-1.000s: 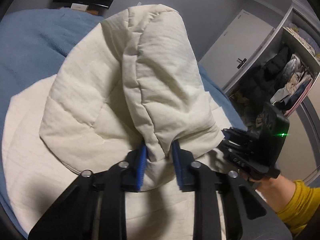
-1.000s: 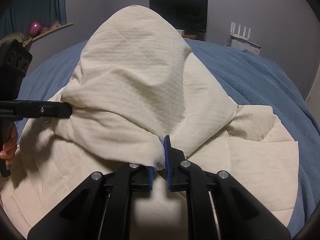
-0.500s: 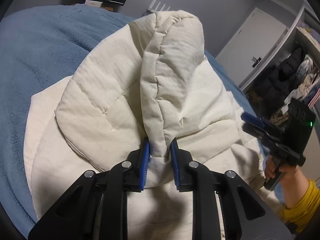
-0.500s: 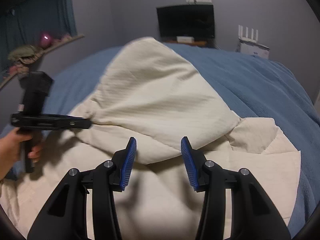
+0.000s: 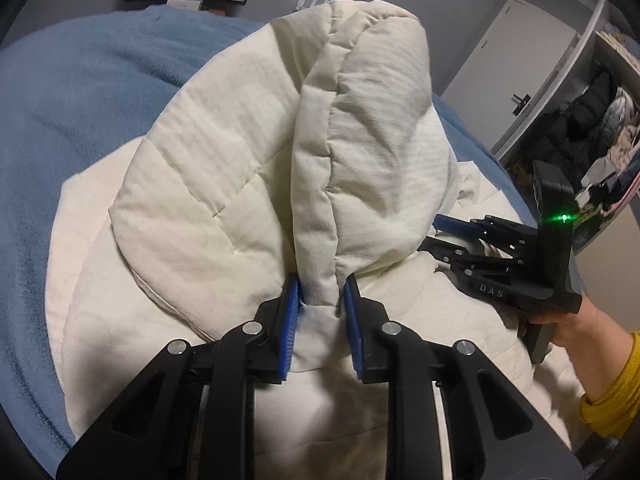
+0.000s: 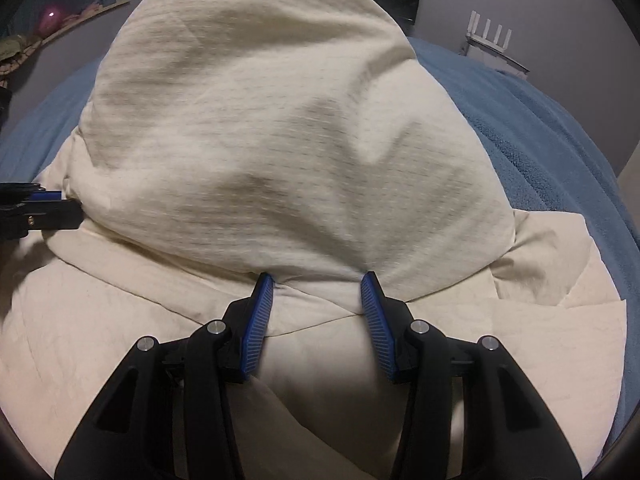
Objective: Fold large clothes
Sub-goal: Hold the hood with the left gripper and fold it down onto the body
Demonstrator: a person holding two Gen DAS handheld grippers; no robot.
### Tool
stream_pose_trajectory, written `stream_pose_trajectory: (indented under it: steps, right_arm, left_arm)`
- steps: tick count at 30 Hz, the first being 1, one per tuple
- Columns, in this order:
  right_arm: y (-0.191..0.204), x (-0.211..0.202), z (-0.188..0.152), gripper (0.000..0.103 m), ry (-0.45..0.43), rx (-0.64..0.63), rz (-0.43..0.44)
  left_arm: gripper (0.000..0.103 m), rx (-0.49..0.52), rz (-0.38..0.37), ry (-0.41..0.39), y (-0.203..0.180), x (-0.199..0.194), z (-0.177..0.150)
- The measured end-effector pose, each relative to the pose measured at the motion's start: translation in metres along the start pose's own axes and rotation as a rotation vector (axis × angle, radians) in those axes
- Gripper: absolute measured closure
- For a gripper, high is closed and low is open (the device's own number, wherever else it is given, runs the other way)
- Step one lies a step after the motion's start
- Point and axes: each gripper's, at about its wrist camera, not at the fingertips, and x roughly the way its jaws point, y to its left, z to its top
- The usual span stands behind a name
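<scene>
1. Lying across the blue bed cover point(image 5: 60, 128), the cream quilted garment point(image 5: 208, 184) is spread flat at its base, with one large padded part raised into a rounded hump over the middle.
2. From the left wrist view, a thick seamed ridge point(image 5: 316, 184) of that hump runs from 12 o'clock down to the centre.
3. Left tool point(image 5: 320, 300): its blue pads press on both sides of the lower end of the ridge, so it is clamped on the garment, though its jaws are easing apart.
4. Right tool point(image 6: 316, 300): its blue pads stand apart with nothing gripped; the hem of the raised fold lies just beyond the fingertips point(image 6: 262, 284), over the flat layer of the garment.
5. In the left wrist view the right tool sits at 3 o'clock, tips against the hump's edge, held by a hand point(image 5: 568, 320) in a yellow sleeve point(image 5: 612, 392).
6. Further out, a white router point(image 6: 490, 40) stands at 1 o'clock in the right wrist view, and an open wardrobe point(image 5: 600, 128) with hanging clothes fills 2 o'clock in the left one.
</scene>
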Motion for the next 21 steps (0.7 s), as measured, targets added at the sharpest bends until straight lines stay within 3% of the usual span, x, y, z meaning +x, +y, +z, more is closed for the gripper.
stream_pose_trajectory:
  steps: [2,3,4,6,8,10,13,15,18,20,21]
  right_arm:
    - [-0.005,-0.003,-0.002,0.06,-0.014,0.023,0.023]
    - [-0.006,-0.003,-0.002,0.06,-0.017,0.034,0.034]
    - [-0.01,-0.005,-0.003,0.06,-0.021,0.051,0.05]
    - [-0.014,-0.005,-0.005,0.06,-0.023,0.075,0.071]
    - [-0.017,-0.004,-0.005,0.06,-0.026,0.078,0.072]
    - [-0.017,-0.003,-0.005,0.06,-0.029,0.074,0.062]
    - [-0.016,-0.003,-0.006,0.06,-0.035,0.076,0.06]
    - [-0.016,-0.004,-0.006,0.06,-0.036,0.08,0.066]
    - [-0.019,-0.011,-0.011,0.06,-0.038,0.103,0.101]
    - [-0.027,-0.019,-0.009,0.06,-0.052,0.13,0.135]
    - [-0.034,-0.03,-0.006,0.06,-0.101,0.155,0.147]
  left_arm:
    - [0.077,0.011,0.003,-0.011,-0.005,-0.005,0.002]
    - [0.071,0.01,-0.002,-0.034,-0.008,-0.01,0.003]
    - [0.059,0.015,-0.002,-0.061,-0.018,-0.012,0.006]
    - [0.048,0.057,0.05,-0.174,-0.027,-0.032,0.009]
    - [0.049,0.098,0.08,-0.237,-0.037,-0.04,0.014]
    - [0.056,0.133,0.042,-0.301,-0.05,-0.049,0.018]
    - [0.071,0.203,0.04,-0.245,-0.068,-0.032,0.021]
    - [0.072,0.23,0.125,-0.203,-0.07,-0.015,0.019]
    - [0.073,0.161,0.186,-0.136,-0.051,0.004,0.02]
    - [0.074,0.136,0.187,-0.104,-0.034,0.006,0.016]
    - [0.074,0.128,0.183,-0.091,-0.029,0.008,0.015]
